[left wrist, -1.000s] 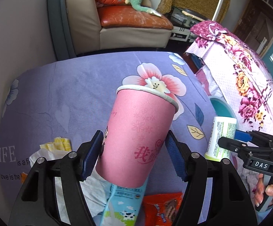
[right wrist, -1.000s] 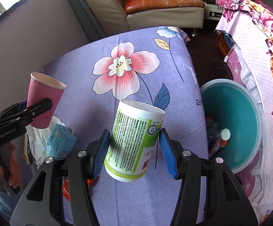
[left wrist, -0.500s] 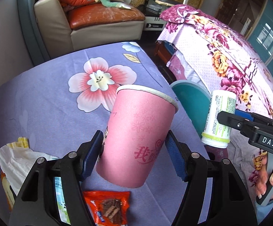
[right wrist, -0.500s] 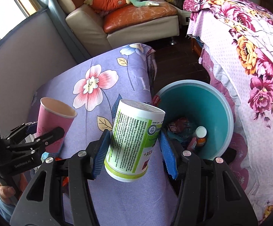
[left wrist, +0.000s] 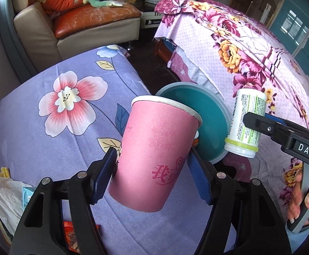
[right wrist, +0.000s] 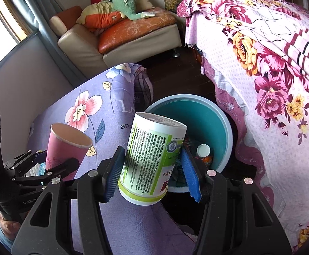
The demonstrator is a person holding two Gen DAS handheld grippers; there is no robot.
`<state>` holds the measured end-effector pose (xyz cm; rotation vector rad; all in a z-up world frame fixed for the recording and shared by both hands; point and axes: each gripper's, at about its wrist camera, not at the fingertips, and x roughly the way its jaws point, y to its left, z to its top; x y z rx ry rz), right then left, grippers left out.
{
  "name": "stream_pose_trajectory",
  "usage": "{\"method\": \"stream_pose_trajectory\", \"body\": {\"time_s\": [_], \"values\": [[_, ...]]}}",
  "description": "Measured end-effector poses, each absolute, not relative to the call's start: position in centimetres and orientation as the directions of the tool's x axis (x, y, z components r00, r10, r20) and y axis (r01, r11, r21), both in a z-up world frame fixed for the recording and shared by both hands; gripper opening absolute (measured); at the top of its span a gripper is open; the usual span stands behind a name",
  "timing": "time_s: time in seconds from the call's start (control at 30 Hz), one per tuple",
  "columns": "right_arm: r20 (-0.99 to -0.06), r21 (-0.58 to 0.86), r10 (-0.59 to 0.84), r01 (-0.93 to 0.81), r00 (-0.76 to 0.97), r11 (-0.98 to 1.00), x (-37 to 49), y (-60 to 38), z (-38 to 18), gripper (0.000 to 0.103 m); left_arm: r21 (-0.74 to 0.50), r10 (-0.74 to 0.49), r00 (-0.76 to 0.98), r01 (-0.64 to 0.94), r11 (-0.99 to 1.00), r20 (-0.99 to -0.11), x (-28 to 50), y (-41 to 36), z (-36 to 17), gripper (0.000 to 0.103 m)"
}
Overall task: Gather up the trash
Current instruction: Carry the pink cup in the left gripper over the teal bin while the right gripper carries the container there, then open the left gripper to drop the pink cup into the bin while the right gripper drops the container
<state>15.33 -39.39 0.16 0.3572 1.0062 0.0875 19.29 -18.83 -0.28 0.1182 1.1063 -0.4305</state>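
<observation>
My left gripper (left wrist: 152, 165) is shut on a pink paper cup (left wrist: 154, 153) and holds it upright above the purple flowered cloth, near the table's right edge. The cup also shows in the right wrist view (right wrist: 66, 146). My right gripper (right wrist: 150, 165) is shut on a white and green supplement bottle (right wrist: 152, 159), held upside down just left of the teal trash bin (right wrist: 218, 123). The bottle also shows in the left wrist view (left wrist: 247, 125), in front of the bin (left wrist: 209, 114). The bin holds a small bottle with a white cap (right wrist: 203, 149) and other trash.
A white tissue (left wrist: 1, 193), a blue carton (left wrist: 27, 195) and an orange snack wrapper (left wrist: 69, 231) lie on the cloth at the lower left. A bed with a pink floral cover (right wrist: 271, 63) stands right of the bin. A sofa (right wrist: 116, 38) is at the back.
Both grippers have moved to the right with their loads. The bin now lies right behind the cup and the bottle, and the trash on the cloth has slid to the lower left.
</observation>
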Motion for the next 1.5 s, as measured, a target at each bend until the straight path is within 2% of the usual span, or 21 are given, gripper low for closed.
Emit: {"method": "stream_pose_trajectory", "body": {"time_s": [0.83,0.9,1.03,1.5], "values": [[-0.840,0.286,0.132,0.221,0.527,0.932,16.6,-46.0,-2.2,0.051,-0.143,-0.314,0.280,0.497,0.856,-0.907,22.4,-28.1,-4.9,0.072],[-0.844,0.280,0.127,0.226,0.522,0.933,16.7,-46.1,-2.4,0.051,-0.148,-0.315,0.273,0.495,0.856,-0.909,22.7,-28.2,-5.1,0.074],[-0.851,0.269,0.121,0.225,0.511,0.937,17.2,-46.0,-2.6,0.051,-0.152,-0.319,0.287,0.482,0.863,-0.903,22.9,-27.7,-4.9,0.089],[-0.886,0.238,0.142,0.170,0.441,0.956,18.9,-42.5,-4.3,0.052,-0.191,-0.328,0.305,0.402,0.896,-0.894,22.7,-21.5,-4.1,0.090]]}}
